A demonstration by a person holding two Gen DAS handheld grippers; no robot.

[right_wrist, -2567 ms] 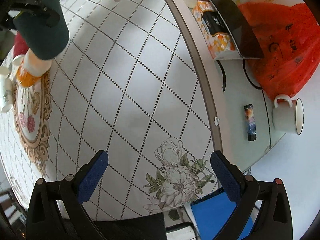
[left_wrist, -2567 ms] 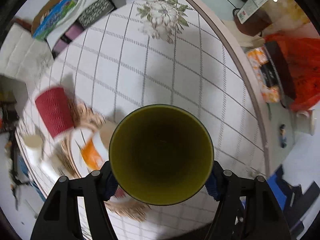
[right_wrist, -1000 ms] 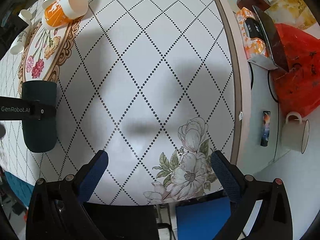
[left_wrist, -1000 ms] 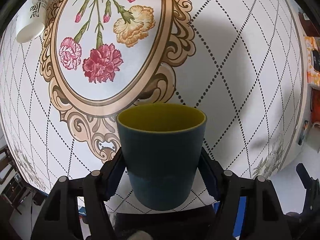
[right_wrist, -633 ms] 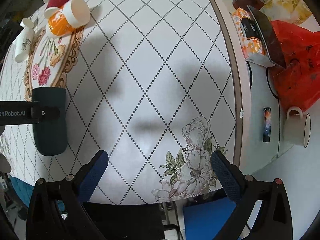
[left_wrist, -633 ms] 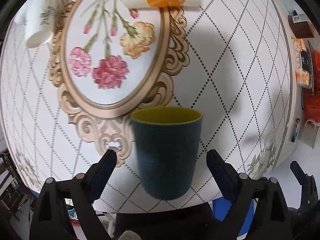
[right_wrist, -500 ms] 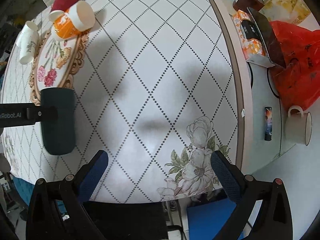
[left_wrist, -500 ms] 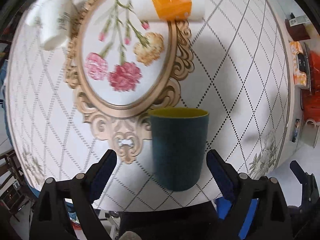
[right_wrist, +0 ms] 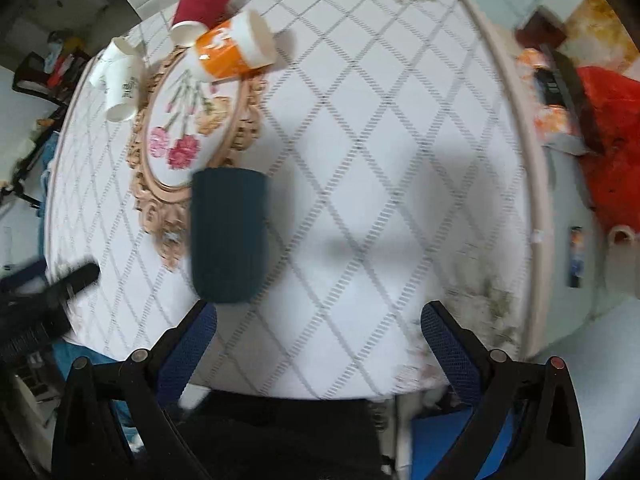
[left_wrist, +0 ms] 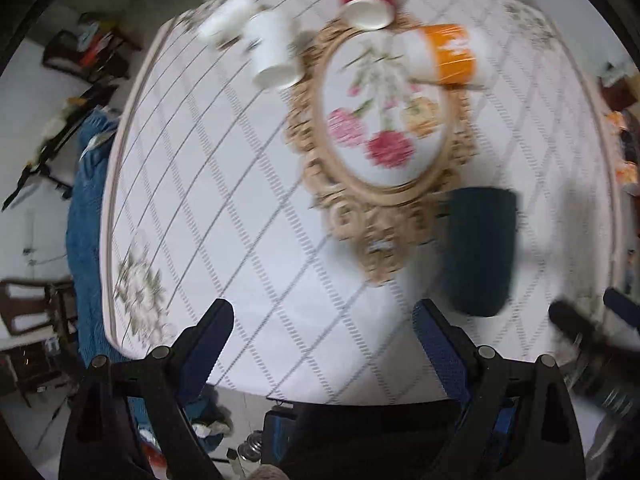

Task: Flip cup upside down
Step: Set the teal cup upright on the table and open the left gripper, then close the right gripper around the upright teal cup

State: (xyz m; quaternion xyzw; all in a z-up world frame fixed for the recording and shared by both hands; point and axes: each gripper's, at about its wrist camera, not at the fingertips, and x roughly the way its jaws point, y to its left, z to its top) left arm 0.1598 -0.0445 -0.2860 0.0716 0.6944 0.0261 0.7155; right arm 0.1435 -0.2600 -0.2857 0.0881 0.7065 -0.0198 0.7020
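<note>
The dark cup [left_wrist: 480, 250] sits on the desk [left_wrist: 240, 200] with nothing touching it, its closed base toward the cameras and its mouth facing away, so it looks to be mouth down, next to the lower right edge of the oval flower mat [left_wrist: 384, 136]. In the right wrist view the same cup [right_wrist: 229, 236] overlaps the mat's [right_wrist: 180, 132] gilt border and lies just ahead of the right gripper's left finger.

Left gripper [left_wrist: 322, 344]: jaws spread wide, nothing between them, aimed at bare cloth to the left of the cup. Right gripper [right_wrist: 320, 340]: jaws also released and empty, over the diamond-pattern cloth.

At the far end of the mat lie an orange paper cup [right_wrist: 234, 46] on its side, a red cup [right_wrist: 200, 0] behind it, and white cups [right_wrist: 120, 80] to the left. Off the desk's right edge there is a red bag [right_wrist: 612, 136] and a white mug [right_wrist: 622, 236]. Both views are motion-blurred, so fine detail on the cup's rim cannot be made out.
</note>
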